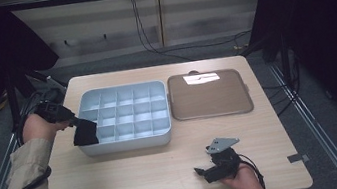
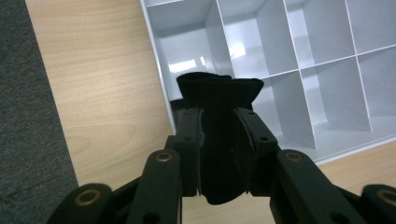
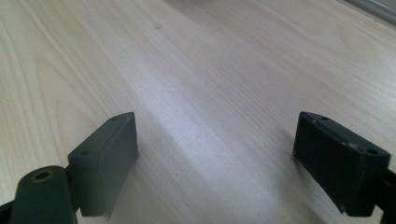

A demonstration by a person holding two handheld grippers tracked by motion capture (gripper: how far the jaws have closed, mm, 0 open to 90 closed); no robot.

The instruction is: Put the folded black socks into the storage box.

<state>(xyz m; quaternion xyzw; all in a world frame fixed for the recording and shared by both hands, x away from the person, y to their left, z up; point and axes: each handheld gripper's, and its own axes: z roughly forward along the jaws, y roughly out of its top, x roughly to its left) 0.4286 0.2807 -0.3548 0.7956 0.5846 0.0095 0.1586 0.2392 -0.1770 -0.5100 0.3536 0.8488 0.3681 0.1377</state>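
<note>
Though without any label, black cloth [image 2: 219,121] (folded) in left tongs [image 2: 219,128]

Light wood-grain rectangular table [image 1: 133,175] on dark grey carpeted floor [image 1: 190,53]. Pale panelled back wall [image 1: 96,29], black cables [image 1: 144,32] hanging down it. Black curtains [image 1: 328,25] both sides. Dim lighting.

Pale wood-grain counter [image 1: 133,175] bearing two items side by side — a grey compartmented tray [image 1: 130,141] at left, its flat brown lid [image 1: 209,96] just beside it at right.
</note>
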